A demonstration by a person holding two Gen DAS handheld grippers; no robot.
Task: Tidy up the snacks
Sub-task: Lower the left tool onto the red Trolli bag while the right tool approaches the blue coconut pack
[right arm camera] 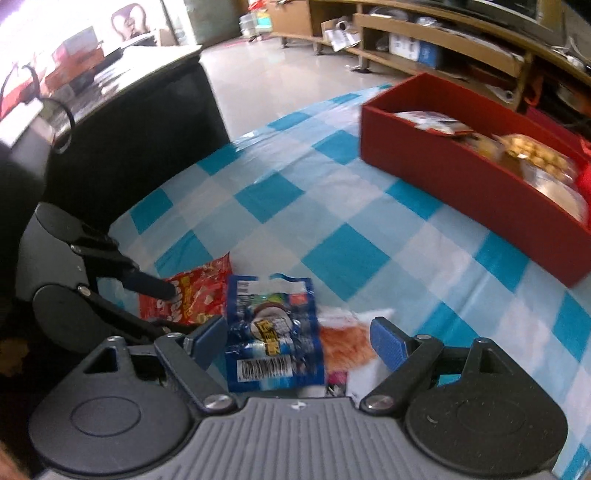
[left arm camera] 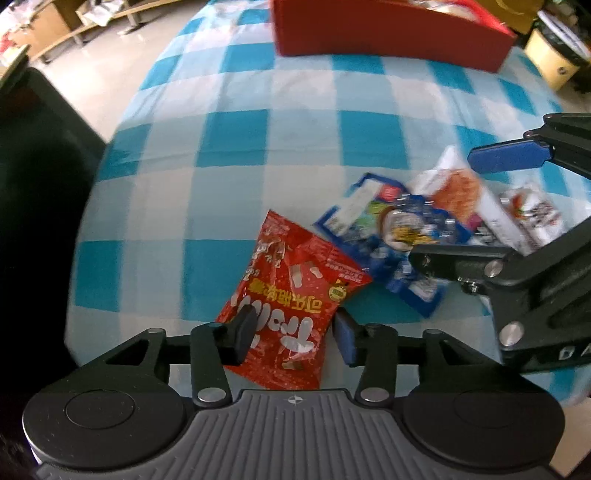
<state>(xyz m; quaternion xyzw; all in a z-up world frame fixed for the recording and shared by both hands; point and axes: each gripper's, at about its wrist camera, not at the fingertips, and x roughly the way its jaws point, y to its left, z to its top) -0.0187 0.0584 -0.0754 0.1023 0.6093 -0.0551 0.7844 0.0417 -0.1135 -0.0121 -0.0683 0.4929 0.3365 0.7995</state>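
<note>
Shiny red snack bag (left arm camera: 291,310) flat on checked cloth (left arm camera: 258,147), left gripper (left arm camera: 295,332) clamped on its lower end, pointing steeply down. Right gripper (right arm camera: 299,339) gaping over blue packet (right arm camera: 273,332), nothing held.

Blue-and-white checked cloth (left arm camera: 280,155) covers tabletop, filling middle of both views. Pale glossy floor (right arm camera: 266,81) beyond it, upper centre of right wrist view. Low wooden shelf unit (right arm camera: 443,33) along upper right there, boxes and clutter on its shelves. Black block of furniture (right arm camera: 147,136) at left, papers and red items on top. Yellow bin (left arm camera: 554,59) at upper right of left wrist view.
</note>
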